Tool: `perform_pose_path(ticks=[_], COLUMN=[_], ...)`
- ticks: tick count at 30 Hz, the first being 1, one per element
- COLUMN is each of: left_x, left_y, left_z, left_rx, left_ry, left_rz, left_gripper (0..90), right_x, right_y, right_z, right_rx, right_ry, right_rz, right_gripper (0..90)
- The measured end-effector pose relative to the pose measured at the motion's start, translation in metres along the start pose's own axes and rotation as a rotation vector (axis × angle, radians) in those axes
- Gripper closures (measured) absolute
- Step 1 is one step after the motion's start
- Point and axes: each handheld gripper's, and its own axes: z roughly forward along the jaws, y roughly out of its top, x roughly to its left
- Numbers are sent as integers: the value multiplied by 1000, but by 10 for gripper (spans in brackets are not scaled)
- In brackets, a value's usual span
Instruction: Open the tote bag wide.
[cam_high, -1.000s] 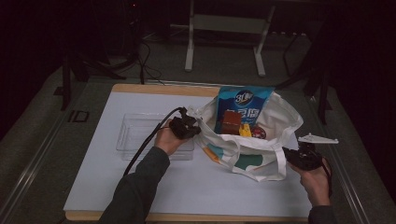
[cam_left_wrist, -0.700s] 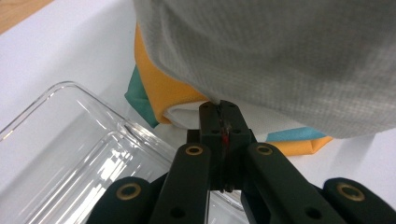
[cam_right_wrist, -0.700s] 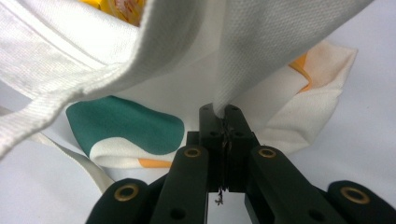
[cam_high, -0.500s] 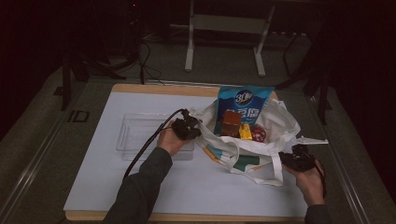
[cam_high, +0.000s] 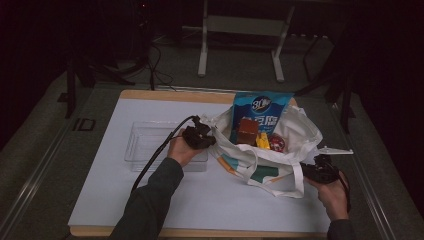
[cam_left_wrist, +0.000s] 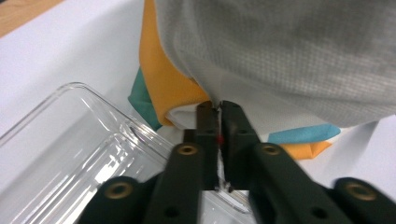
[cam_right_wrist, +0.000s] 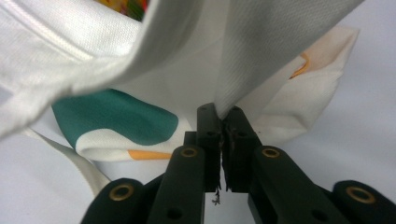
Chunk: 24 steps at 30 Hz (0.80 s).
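Note:
A white tote bag (cam_high: 300, 132) with teal and orange patches stands open on the white table, holding a blue snack pack (cam_high: 262, 107), a brown box (cam_high: 247, 131) and small yellow and red items. My left gripper (cam_high: 211, 138) pinches the bag's left rim; in the left gripper view its tips (cam_left_wrist: 219, 109) clamp the bag's cloth (cam_left_wrist: 289, 56). My right gripper (cam_high: 311, 170) grips the near right rim, and its tips (cam_right_wrist: 223, 114) have the bag's fabric (cam_right_wrist: 177, 79) caught between them. Both pairs of jaws have just been opening slightly, with cloth still between them.
An empty clear plastic tray (cam_high: 145, 145) lies left of the bag, just under my left hand; its rim (cam_left_wrist: 70, 140) sits beside the left jaws. The table's wooden edge (cam_high: 175, 95) runs along the far side. Metal stand legs (cam_high: 202, 55) rise behind the table.
My right hand has shifted slightly toward the near edge with the bag's rim. The left hand and the bag's contents stay where they were.

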Motion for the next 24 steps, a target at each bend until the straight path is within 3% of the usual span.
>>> perform_pose_path(ticks=[15,24], left_x=[1,3], left_y=[1,2], left_z=[-31,-53], left_rx=[-92,-154], left_ry=[-12,-15], left_rz=[22,31], left_gripper=[684,612], right_x=[1,-1], right_y=[13,18], right_z=[-34,-42], right_rx=[-85,-110], right_ry=[-8,-15], right_rz=[7,18], right_gripper=[687,558])
